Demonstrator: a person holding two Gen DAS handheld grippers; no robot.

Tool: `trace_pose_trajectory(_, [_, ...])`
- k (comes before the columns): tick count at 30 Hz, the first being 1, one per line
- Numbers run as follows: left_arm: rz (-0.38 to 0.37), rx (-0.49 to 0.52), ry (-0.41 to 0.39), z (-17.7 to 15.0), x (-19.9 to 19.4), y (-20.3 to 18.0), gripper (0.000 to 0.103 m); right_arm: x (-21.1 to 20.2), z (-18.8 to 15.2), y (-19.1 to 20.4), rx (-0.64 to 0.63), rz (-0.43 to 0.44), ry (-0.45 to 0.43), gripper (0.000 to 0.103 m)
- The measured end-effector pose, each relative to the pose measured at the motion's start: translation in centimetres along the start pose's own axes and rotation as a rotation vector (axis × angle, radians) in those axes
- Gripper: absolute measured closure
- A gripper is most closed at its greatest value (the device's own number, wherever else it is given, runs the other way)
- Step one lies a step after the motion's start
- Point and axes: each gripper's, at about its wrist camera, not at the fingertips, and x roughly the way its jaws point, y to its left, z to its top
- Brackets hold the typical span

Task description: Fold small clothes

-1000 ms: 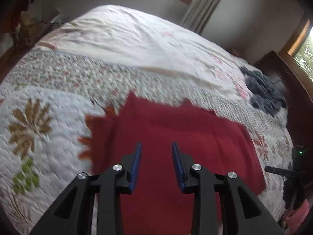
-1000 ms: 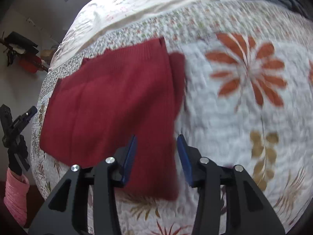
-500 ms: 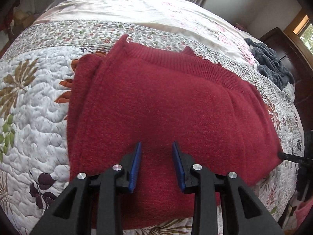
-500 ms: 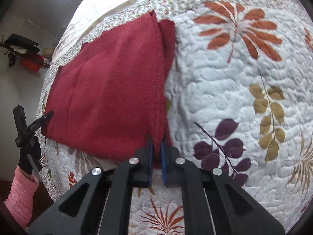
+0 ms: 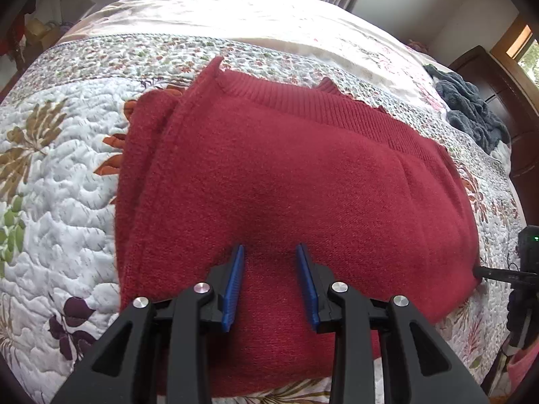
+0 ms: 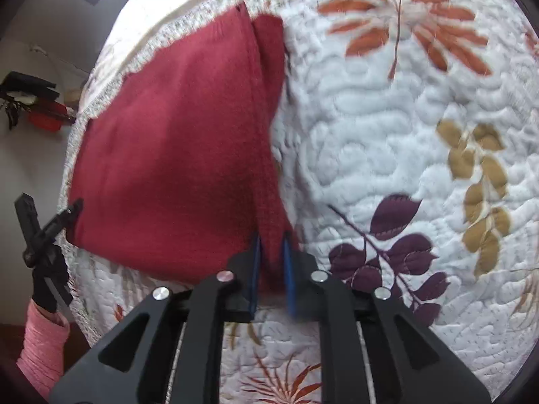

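Red knit, folded into a thick slab, is what we see first: the red sweater lies on the quilted floral bedspread, its ribbed hem turned toward the far side of the bed. From the sweater's near edge, our left gripper hangs just over the wool with its blue pads spread apart and nothing between them. At the sweater's near corner, on its layered side edge, our right gripper has its blue pads drawn close around a bunch of the knit, grasping the sweater there. Beyond the sweater's hem, a pale sheet covers the head of the bed. Off past the sweater's far corner lies a heap of dark grey clothing. Beside the sweater's other edge, a pink sleeve ends in a black-gloved hand.
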Motion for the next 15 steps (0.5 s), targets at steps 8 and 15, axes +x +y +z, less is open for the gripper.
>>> trace_pose_trajectory(8, [-0.025, 0.023, -0.049, 2.3, -1.0, -3.7, 0.054, -2.6, 3.8, 0.2, 0.032, 0.109, -0.090, 0.060])
trace_pose_trajectory(15, [-0.023, 0.019, -0.034, 4.2, 1.4, -5.5, 0.054, 1.1, 6.2, -2.6, 0.149, 0.230, -0.028, 0.054])
